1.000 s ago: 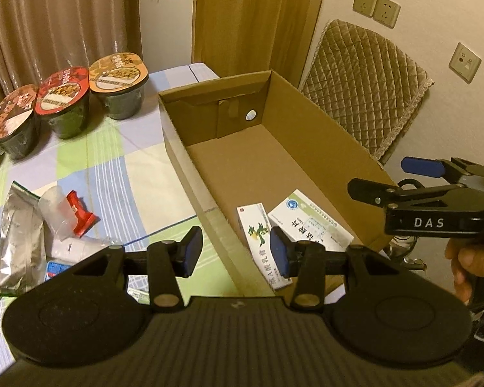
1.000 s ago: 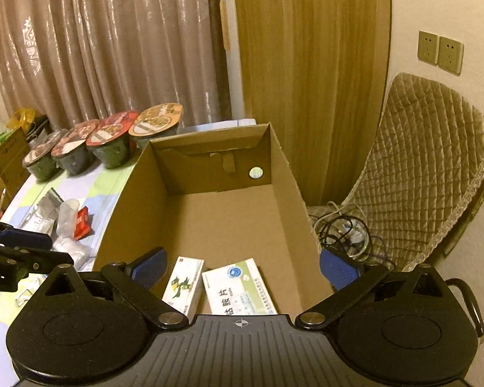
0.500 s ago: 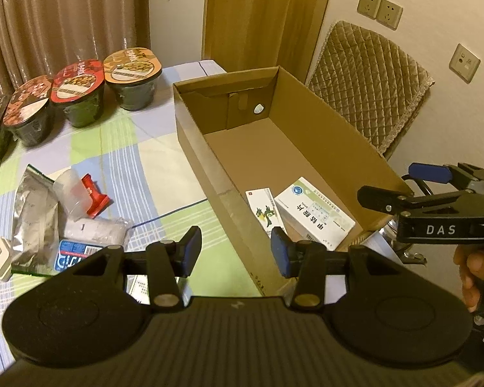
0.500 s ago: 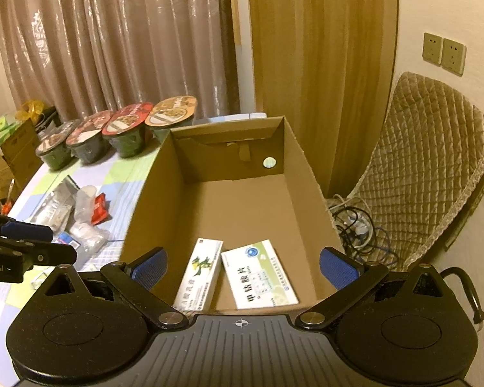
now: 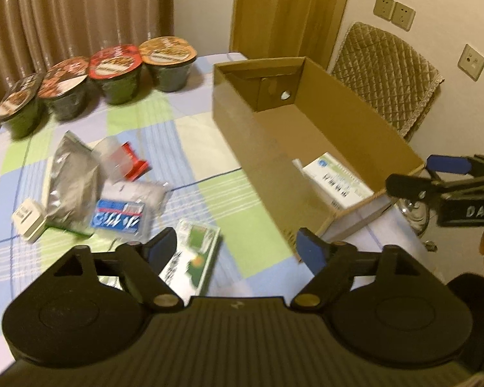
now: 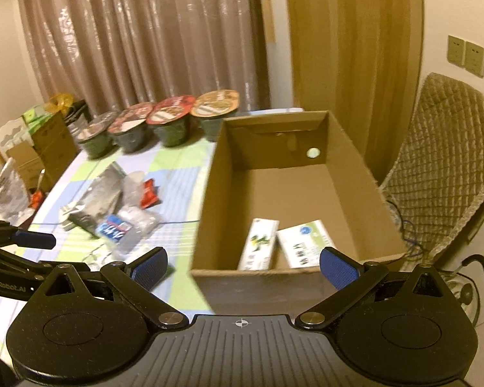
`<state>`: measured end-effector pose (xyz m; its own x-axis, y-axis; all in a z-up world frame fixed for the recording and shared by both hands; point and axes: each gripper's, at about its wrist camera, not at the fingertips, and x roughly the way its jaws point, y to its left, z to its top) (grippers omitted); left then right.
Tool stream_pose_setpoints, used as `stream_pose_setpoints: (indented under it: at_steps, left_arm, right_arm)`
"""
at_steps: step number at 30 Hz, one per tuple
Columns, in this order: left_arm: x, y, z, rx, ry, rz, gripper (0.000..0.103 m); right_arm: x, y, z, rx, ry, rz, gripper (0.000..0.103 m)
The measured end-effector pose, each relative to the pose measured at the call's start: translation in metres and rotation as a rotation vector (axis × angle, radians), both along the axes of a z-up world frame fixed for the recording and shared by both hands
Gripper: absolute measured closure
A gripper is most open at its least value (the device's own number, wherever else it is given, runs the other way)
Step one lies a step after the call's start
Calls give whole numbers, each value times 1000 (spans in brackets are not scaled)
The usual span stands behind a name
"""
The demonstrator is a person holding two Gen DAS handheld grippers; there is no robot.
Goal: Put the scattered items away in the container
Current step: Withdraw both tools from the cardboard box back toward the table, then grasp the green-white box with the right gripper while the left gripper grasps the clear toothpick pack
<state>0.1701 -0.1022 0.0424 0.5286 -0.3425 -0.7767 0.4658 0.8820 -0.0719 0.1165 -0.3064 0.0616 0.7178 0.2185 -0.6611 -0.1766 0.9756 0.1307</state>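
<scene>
An open cardboard box (image 5: 242,129) (image 6: 209,213) stands on the checked tablecloth and holds two white medicine boxes (image 6: 258,245) (image 6: 303,246). Left of it lie a silver foil pouch (image 5: 72,174), a red packet (image 5: 132,161), a clear bag with a blue label (image 5: 122,216), a white plug (image 5: 29,221) and a green-and-white box (image 5: 193,258). My left gripper (image 5: 238,248) is open and empty above the green-and-white box, near the container's near corner. My right gripper (image 6: 243,266) is open and empty above the container's near wall.
Several lidded noodle bowls (image 5: 116,71) (image 6: 171,122) stand in a row at the table's far edge by the curtain. A quilted chair (image 6: 442,167) stands right of the container, with cables on the floor. Cardboard boxes and bags (image 6: 32,148) sit beyond the table's left side.
Both grippers have pulled back and up from the container. My left gripper has opened wide and swung left over the scattered items. The right gripper stays open.
</scene>
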Motion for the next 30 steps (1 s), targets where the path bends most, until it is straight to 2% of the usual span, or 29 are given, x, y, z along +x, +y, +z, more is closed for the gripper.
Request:
stream_pose_setpoints:
  at_steps: [5,13,22,25,30]
  left_arm:
    - [-13,34,-7,33,-1,35,10]
    - [-20,86,-23,107,14,79,9]
    - [-16,127,-40,116,38,82,9]
    - [-10,137,-46,115,42,91,9]
    - [6,146,-58,110,58,72,9]
  right_arm:
    - [-8,27,2,13,-3,52,0]
    - [-12,75,-3,41,20,129,0]
    - [0,131,-27,35,86,179,0]
    - [9,144,-42,34,119,171,0]
    - [32,152,-69,96,225,96,0]
